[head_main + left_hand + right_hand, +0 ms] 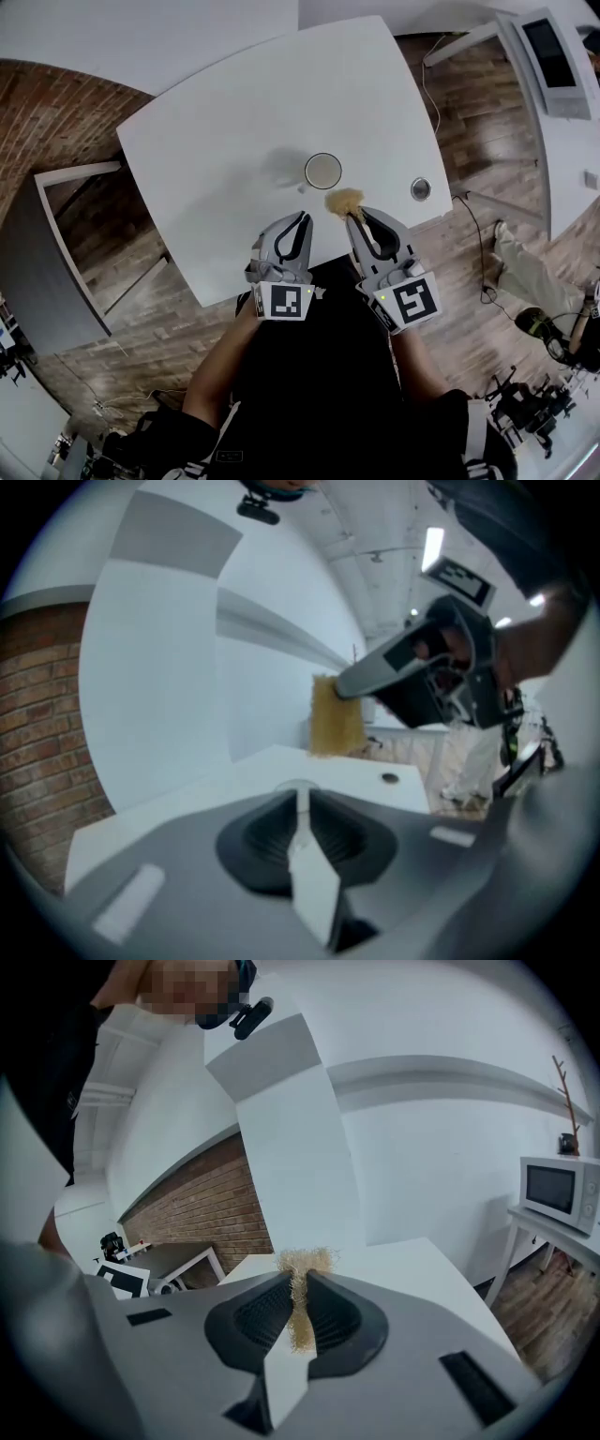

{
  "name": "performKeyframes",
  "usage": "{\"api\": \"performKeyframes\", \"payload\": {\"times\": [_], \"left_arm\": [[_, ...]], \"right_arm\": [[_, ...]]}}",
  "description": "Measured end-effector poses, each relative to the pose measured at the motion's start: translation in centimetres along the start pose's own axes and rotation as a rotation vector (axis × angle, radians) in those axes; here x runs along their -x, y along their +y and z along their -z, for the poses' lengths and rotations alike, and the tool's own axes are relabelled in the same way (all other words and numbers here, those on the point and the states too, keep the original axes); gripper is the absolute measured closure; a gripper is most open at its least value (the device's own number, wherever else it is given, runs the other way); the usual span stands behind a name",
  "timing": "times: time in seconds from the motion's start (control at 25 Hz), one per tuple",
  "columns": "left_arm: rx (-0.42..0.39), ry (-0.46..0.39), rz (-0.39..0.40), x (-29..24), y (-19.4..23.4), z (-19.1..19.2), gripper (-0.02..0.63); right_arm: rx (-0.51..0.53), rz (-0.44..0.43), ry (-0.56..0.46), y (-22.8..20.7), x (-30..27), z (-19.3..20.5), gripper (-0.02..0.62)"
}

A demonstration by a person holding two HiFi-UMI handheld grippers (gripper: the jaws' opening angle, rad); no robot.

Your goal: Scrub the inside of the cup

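A clear round cup (322, 171) stands on the white table (216, 141), just beyond both grippers. My right gripper (356, 216) is shut on a yellow fibrous scrub pad (344, 200), which sticks out past its tips, close to the cup's near right side. In the right gripper view the pad (305, 1262) sits pinched between the dark pads (339, 1314). My left gripper (302, 217) points at the cup from the near left, its jaws a narrow slit apart with nothing between them. In the left gripper view the right gripper (403, 672) holds the pad (336, 716) above the table.
A round metal grommet (421, 188) is set in the table to the right of the cup. The table's near edge runs just under the grippers. A microwave (561, 1192) stands on a side table at the right. Another person's legs (525, 281) are on the floor at the right.
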State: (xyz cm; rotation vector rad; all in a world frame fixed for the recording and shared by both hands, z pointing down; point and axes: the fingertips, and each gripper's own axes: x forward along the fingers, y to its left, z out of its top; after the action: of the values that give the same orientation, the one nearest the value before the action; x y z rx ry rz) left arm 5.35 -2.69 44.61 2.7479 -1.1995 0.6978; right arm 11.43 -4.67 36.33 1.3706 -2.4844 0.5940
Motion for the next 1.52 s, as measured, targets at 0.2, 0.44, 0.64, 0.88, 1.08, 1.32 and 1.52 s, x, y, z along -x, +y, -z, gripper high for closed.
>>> {"api": "performKeyframes", "payload": {"times": [0.2, 0.44, 0.64, 0.88, 1.08, 1.32, 1.52], "left_arm": [[0.049, 0.083, 0.005, -2.2, -0.4, 3.0, 0.491], [0.017, 0.141, 0.0, -5.4, 0.7, 6.4, 0.444], [-0.009, 0.181, 0.012, -7.8, 0.6, 8.0, 0.451], [-0.015, 0.179, 0.036, -8.0, 0.4, 8.0, 0.531], [0.013, 0.208, 0.056, -6.2, -0.8, 8.5, 0.532], [0.037, 0.229, 0.061, -4.4, -2.4, 9.2, 0.532], [0.021, 0.234, 0.053, -4.6, -1.9, 8.8, 0.534]], "right_arm": [[-0.019, -0.022, 0.034, -1.4, -1.8, 0.7, 0.556], [-0.014, -0.052, 0.041, -2.7, -4.1, 1.4, 0.555], [-0.011, -0.066, 0.061, -3.6, -5.2, 1.6, 0.555], [-0.002, -0.081, 0.088, -3.6, -6.0, 2.1, 0.555], [-0.015, -0.113, 0.128, -2.6, -5.6, 3.1, 0.555], [-0.039, -0.171, 0.237, -0.3, -5.9, 6.9, 0.556], [0.06, -0.161, 0.437, 0.2, -7.5, 11.6, 0.557]]}}
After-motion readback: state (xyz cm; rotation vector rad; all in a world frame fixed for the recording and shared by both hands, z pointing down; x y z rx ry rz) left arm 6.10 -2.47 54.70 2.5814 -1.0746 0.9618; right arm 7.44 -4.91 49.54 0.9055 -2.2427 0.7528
